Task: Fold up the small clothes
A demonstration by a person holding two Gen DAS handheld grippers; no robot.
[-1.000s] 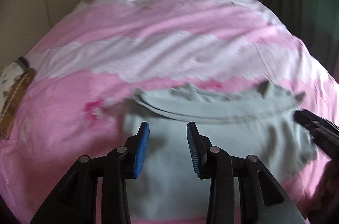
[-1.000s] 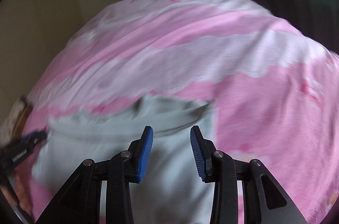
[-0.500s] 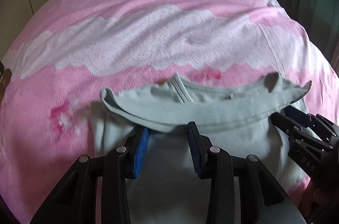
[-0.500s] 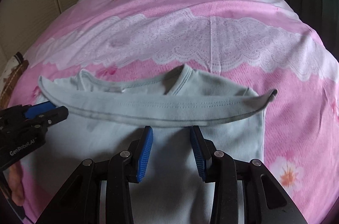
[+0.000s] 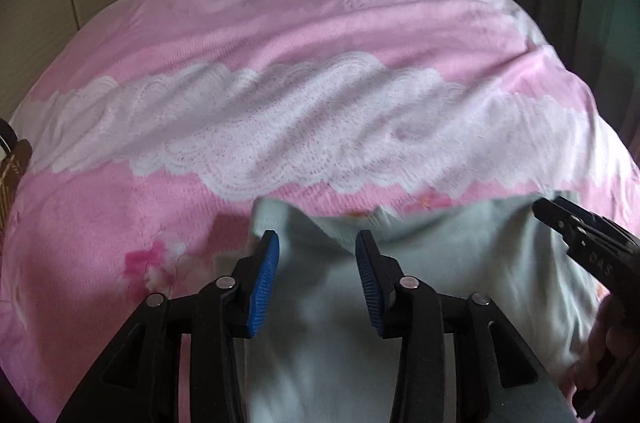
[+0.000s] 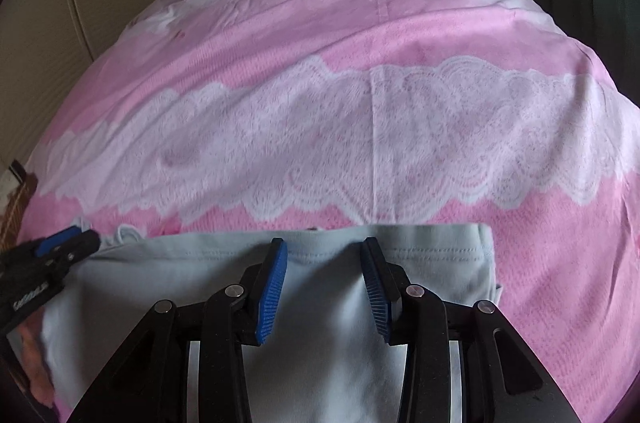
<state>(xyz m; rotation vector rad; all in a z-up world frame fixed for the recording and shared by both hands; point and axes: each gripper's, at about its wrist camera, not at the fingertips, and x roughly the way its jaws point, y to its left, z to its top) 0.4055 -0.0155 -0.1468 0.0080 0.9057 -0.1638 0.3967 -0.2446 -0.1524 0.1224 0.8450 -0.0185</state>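
1. While the shirt (image 5: 400,303) lies flat on the pink blanket (image 5: 280,35), just below its white lace band (image 5: 304,127), the left gripper (image 5: 318,259) hangs over the shirt's left part, jaws partly apart after just widening, pads gripping nothing.
2. Over the shirt's right part, the right gripper (image 6: 325,269) is likewise partly open, with nothing held.

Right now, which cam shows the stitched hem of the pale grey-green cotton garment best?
Right wrist. The stitched hem runs sharp along the far edge of the pale grey-green cotton garment to its right corner. Left wrist shows the same garment with its far edge blurred and rumpled, no stitching readable.
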